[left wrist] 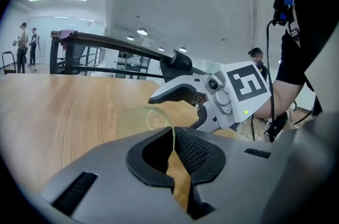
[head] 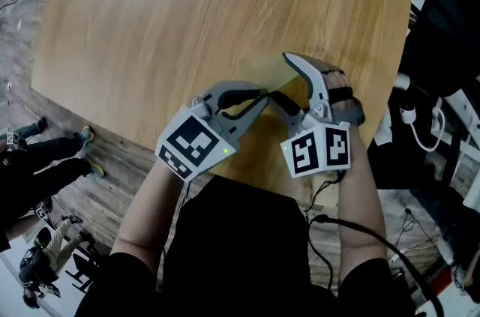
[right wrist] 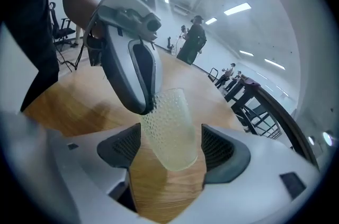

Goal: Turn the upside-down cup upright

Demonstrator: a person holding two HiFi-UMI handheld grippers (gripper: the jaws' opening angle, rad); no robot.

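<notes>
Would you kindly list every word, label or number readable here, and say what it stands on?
No readable words or numbers anywhere.
The left marker cube: black-and-white square code patterns, no letters.
The right marker cube: the same.
The cup: dotted texture, no print.

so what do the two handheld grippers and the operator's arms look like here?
Both left gripper and right gripper: light grey shells, curved jaws, black ribbed pads. Each carries a white cube with black square markers and a small green light. Black strap over the right hand, black cable trailing from that gripper. Person wears a black short-sleeved top.
</notes>
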